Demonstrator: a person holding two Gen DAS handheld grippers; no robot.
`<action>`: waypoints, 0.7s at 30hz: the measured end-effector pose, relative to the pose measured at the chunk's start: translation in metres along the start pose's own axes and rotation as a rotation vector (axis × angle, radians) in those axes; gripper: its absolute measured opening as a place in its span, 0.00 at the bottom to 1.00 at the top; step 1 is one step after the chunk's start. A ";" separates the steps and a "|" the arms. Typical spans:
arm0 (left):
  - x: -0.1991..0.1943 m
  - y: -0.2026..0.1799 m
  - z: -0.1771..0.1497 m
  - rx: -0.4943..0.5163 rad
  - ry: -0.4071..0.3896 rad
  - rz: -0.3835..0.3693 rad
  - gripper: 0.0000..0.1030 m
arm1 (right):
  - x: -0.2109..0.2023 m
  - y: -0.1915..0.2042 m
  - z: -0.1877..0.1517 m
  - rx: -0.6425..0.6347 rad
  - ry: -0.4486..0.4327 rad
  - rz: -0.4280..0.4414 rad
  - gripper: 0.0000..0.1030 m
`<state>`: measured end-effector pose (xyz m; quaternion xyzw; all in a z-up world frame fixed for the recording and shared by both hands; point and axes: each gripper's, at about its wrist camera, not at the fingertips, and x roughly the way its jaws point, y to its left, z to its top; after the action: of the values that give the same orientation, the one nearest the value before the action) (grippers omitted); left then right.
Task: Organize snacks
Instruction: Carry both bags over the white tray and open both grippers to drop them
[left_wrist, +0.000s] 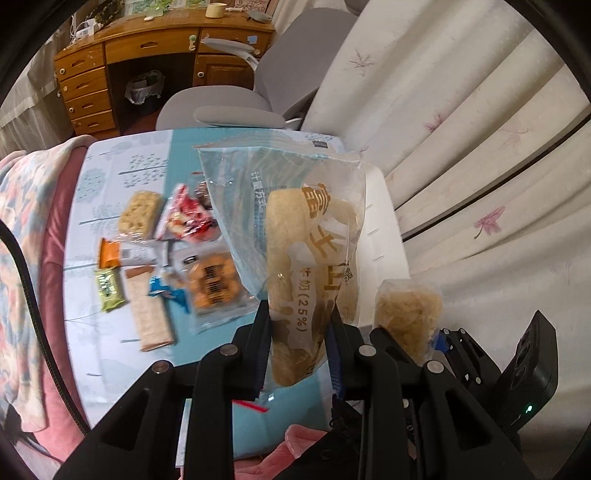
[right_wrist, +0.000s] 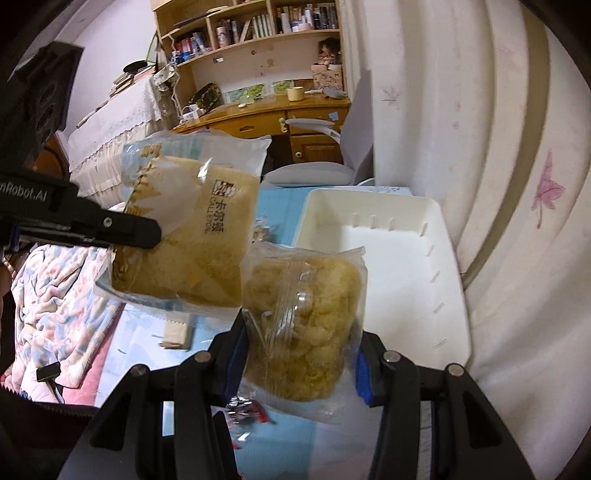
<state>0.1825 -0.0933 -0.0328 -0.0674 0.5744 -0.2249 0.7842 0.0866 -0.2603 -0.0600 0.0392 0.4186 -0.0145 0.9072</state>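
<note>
My left gripper (left_wrist: 300, 325) is shut on a large clear-and-blue bag of bread (left_wrist: 306, 251) and holds it upright above the table; the same bag (right_wrist: 192, 229) shows in the right wrist view with the left gripper's finger (right_wrist: 122, 230) across it. My right gripper (right_wrist: 299, 350) is shut on a clear bag with a crumbly yellow cake (right_wrist: 303, 325), held in the air next to the white tray (right_wrist: 406, 258). That cake bag (left_wrist: 408, 314) also shows in the left wrist view, right of the bread bag. The tray's inside looks bare.
Several small snack packs lie on the blue patterned tablecloth (left_wrist: 110, 177), among them a cookie pack (left_wrist: 214, 280), a long wafer bar (left_wrist: 149, 310) and a red pack (left_wrist: 188, 218). A curtain (left_wrist: 480, 147) hangs right of the tray. A grey chair (left_wrist: 236, 107) and wooden desk (left_wrist: 122, 55) stand behind.
</note>
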 end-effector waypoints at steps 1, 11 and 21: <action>0.003 -0.005 0.001 0.000 -0.003 -0.002 0.25 | 0.000 -0.010 0.003 0.005 -0.002 -0.003 0.47; 0.049 -0.065 0.012 0.022 -0.051 -0.042 0.25 | 0.012 -0.085 0.014 0.011 0.008 -0.072 0.47; 0.083 -0.104 0.011 0.140 -0.087 -0.018 0.47 | 0.025 -0.113 0.013 0.046 0.032 -0.047 0.68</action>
<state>0.1842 -0.2231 -0.0638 -0.0273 0.5220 -0.2683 0.8092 0.1056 -0.3741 -0.0771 0.0503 0.4334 -0.0450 0.8987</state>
